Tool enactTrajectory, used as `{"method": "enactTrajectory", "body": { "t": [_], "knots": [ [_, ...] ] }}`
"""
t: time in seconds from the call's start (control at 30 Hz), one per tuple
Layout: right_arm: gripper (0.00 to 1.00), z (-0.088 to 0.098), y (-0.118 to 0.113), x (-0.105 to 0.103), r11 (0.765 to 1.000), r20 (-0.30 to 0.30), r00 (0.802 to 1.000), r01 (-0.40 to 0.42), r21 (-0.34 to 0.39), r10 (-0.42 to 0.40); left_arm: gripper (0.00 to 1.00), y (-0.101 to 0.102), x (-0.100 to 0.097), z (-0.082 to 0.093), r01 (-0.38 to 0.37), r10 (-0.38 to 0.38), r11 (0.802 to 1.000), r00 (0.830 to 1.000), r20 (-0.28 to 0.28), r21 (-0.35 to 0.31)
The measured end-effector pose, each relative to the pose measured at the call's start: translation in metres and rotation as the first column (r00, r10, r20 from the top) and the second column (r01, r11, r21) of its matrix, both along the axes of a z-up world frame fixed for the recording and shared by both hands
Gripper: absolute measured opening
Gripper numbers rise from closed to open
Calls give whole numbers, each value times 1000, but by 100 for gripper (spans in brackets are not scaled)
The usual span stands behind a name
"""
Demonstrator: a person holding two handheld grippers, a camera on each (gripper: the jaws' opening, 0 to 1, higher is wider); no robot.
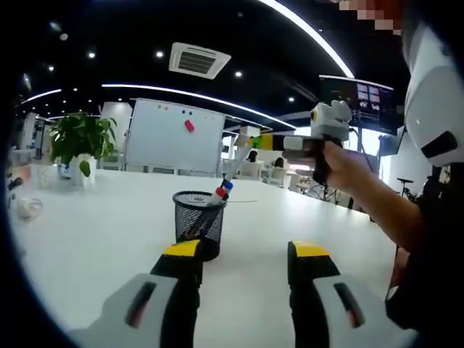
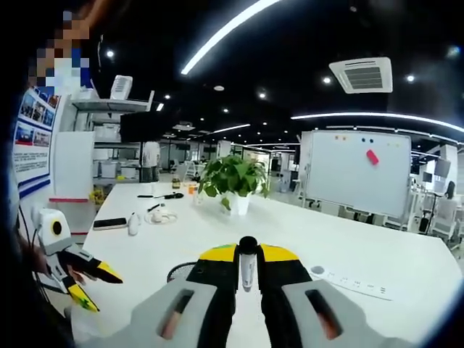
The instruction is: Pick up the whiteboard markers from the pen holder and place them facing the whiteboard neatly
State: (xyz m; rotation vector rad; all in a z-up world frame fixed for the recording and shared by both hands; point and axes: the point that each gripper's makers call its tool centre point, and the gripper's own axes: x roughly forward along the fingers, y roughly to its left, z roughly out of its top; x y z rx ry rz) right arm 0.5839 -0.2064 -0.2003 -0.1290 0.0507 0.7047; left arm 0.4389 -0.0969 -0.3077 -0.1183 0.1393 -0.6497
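The right claw (image 2: 248, 270) is clamped on a whiteboard marker (image 2: 248, 265), held upright between its yellow-tipped jaws and lifted clear, probably so it can be carried toward the whiteboard (image 2: 357, 172) at the far right. In the left gripper view, the left claw (image 1: 246, 255) stands spread and empty just near the black mesh pen holder (image 1: 199, 217), likely ready to steady it or take another. More markers (image 1: 222, 191) lean inside the holder. The white tabletop (image 1: 94, 232) also carries a potted plant (image 2: 233, 183). The room is a large open office with a dark ceiling and strip lights.
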Motion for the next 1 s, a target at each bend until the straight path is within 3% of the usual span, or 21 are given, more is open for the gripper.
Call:
{"method": "enactTrajectory", "body": {
  "t": [1.0],
  "knots": [
    [13,2,-28,5,996,19,996,84,-18,-83,51,-8,4,-3,26,-26,1000,1000,-6,17]
  ]
}}
